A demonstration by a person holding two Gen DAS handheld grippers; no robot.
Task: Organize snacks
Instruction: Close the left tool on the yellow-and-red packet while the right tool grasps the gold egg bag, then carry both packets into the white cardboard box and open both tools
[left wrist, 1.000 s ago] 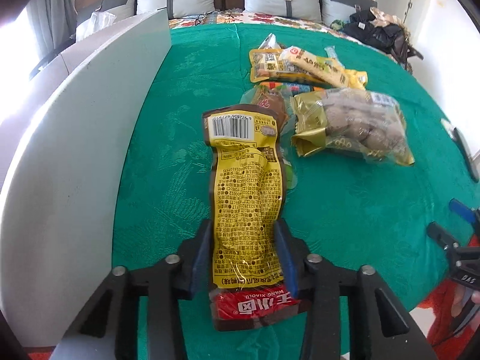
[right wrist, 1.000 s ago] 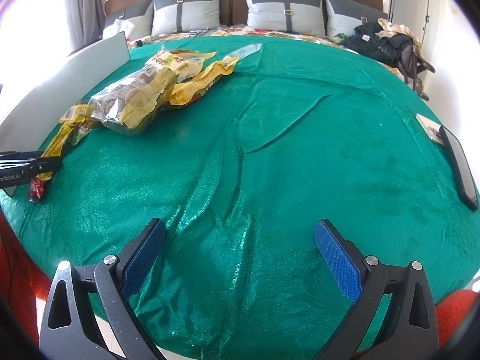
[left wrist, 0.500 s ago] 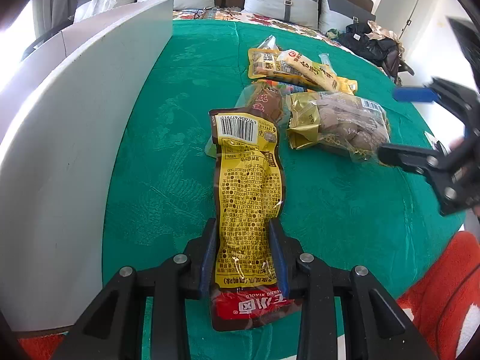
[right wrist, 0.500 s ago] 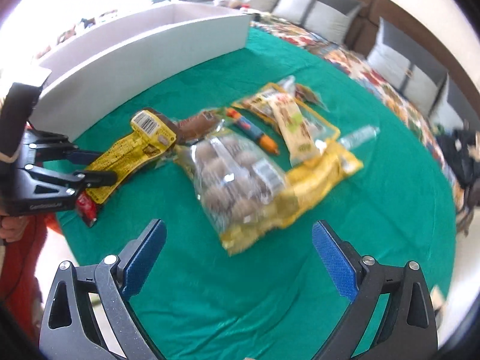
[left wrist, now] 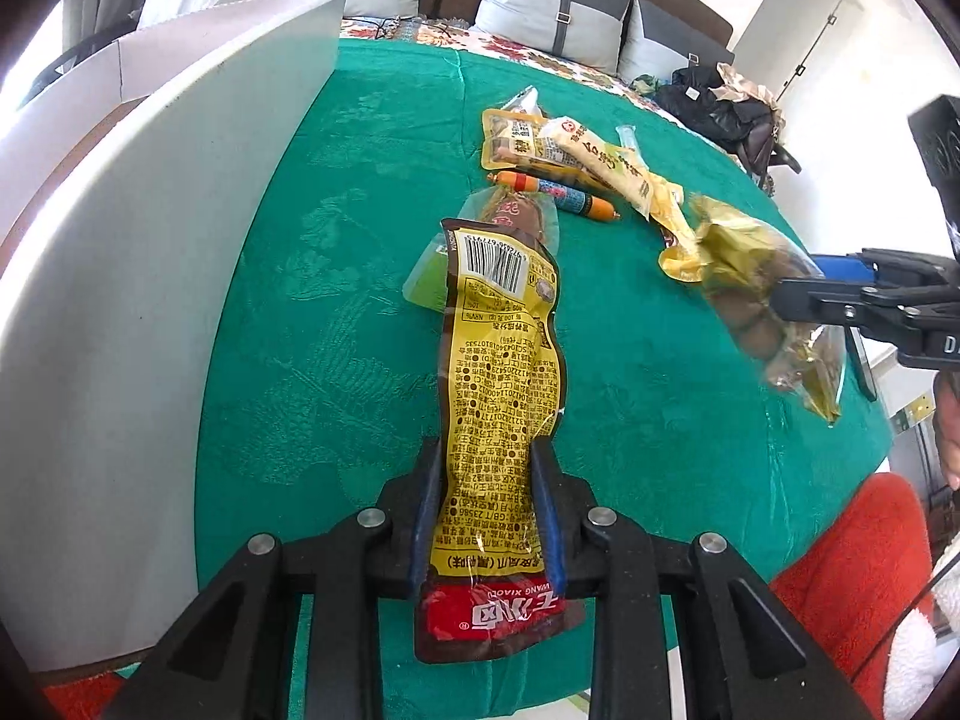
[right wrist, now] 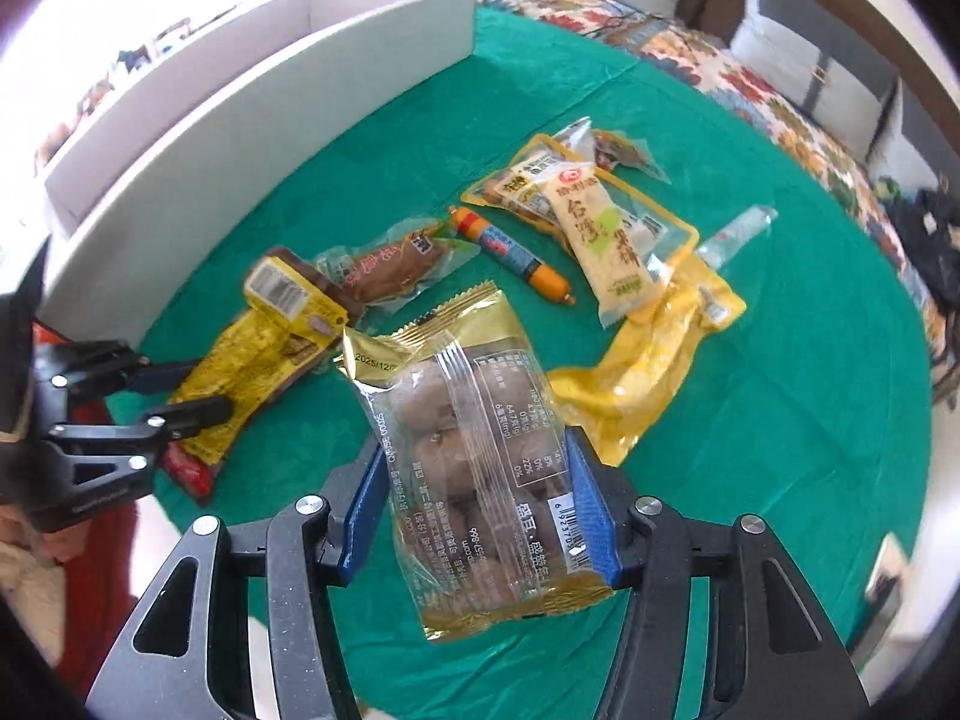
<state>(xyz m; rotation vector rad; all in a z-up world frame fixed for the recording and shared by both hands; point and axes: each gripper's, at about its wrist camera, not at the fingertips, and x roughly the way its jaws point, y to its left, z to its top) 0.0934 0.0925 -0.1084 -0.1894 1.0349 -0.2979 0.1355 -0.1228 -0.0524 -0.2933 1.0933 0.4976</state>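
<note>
Since half a second ago, the right gripper [right wrist: 477, 504] has closed in on the clear-and-gold bag of brown round snacks [right wrist: 474, 456] and now pinches it between its two blue pads, the bag tilted up off the green tablecloth [right wrist: 750, 420]; seen from the left wrist view, the same bag [left wrist: 762, 300] hangs from that gripper [left wrist: 798, 294] at the right. The left gripper [left wrist: 486, 504] has not let go: its two fingers press against the sides of one long yellow packet [left wrist: 498, 384] with a barcode at its far end and a red band at the near end, lying lengthwise on the cloth. Counting what lies loose on the cloth in the right wrist view: one brown vacuum-packed snack [right wrist: 390, 264] just beyond the long packet's barcode end, one orange-and-blue sausage stick [right wrist: 510, 252], one yellow-edged pouch [right wrist: 522, 186] with one pale cream packet [right wrist: 600, 234] lying across it, one crumpled yellow wrapper [right wrist: 642, 372], one small clear tube [right wrist: 738, 231] and one small dark packet [right wrist: 624, 150] at the far edge of the pile. One white open box [right wrist: 270, 102] stands along the left side of the cloth. Grey pillows [left wrist: 552, 18] line the headboard behind.
</note>
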